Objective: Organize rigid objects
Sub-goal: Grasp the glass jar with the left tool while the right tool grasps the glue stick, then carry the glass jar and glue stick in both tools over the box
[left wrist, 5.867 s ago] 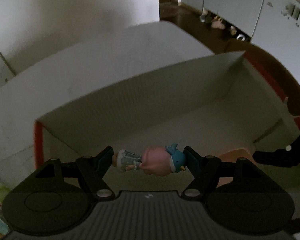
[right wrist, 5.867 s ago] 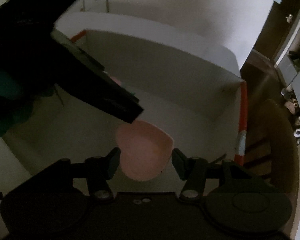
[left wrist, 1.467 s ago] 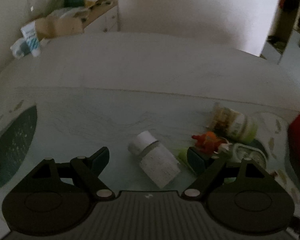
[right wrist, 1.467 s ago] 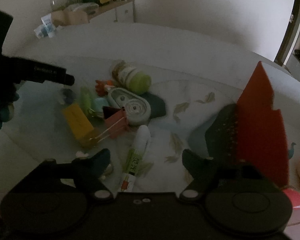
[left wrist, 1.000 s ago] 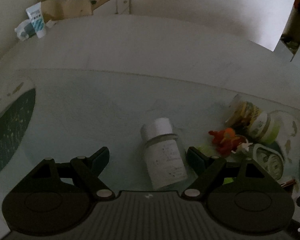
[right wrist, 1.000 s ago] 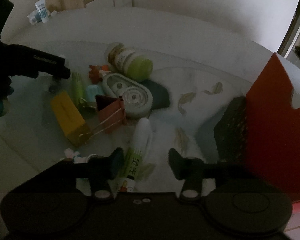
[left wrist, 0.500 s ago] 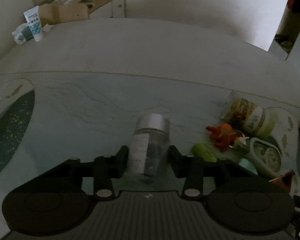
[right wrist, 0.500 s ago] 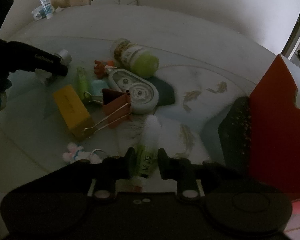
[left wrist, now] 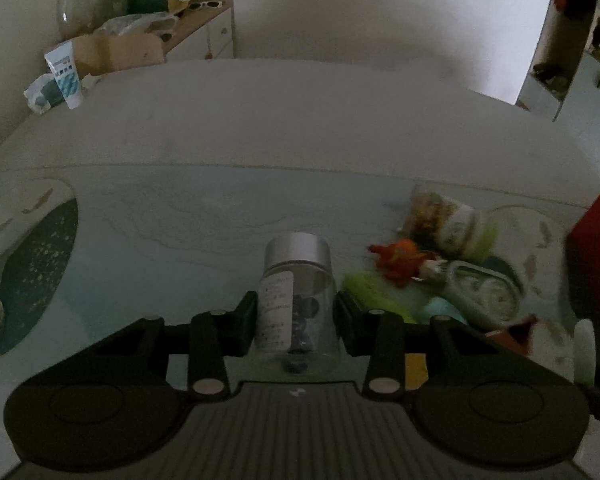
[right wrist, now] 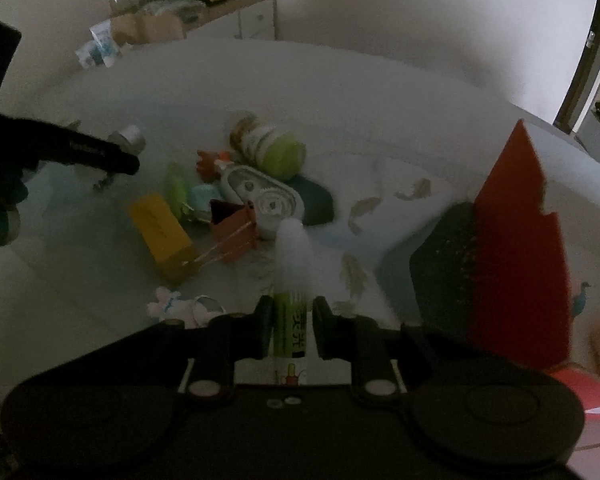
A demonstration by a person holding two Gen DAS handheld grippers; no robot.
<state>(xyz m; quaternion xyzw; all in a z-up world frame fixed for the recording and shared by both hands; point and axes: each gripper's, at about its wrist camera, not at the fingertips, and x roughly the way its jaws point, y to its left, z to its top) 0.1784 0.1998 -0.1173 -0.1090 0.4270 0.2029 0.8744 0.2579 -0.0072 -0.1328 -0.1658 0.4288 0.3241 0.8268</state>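
Note:
In the left wrist view my left gripper (left wrist: 296, 316) is shut on a clear glass bottle (left wrist: 298, 300) with a silver cap and a white label, lifted off the table. In the right wrist view my right gripper (right wrist: 290, 330) is shut on a green glue stick (right wrist: 292, 280) with a white cap, held above the table. The left gripper's finger (right wrist: 100, 154) with the bottle's cap (right wrist: 130, 136) shows at the left of the right wrist view.
On the glass table (left wrist: 180, 232) lie a green-capped jar (right wrist: 272, 144), an orange toy (left wrist: 400, 260), a white tape dispenser (right wrist: 264, 196), a yellow block (right wrist: 160, 232), a binder clip (right wrist: 232, 228) and a small pink charm (right wrist: 166, 306). A red box flap (right wrist: 516, 240) stands at the right.
Both grippers closed, the left on the glass bottle and the right on the glue stick. Both then rose with their objects off the table.

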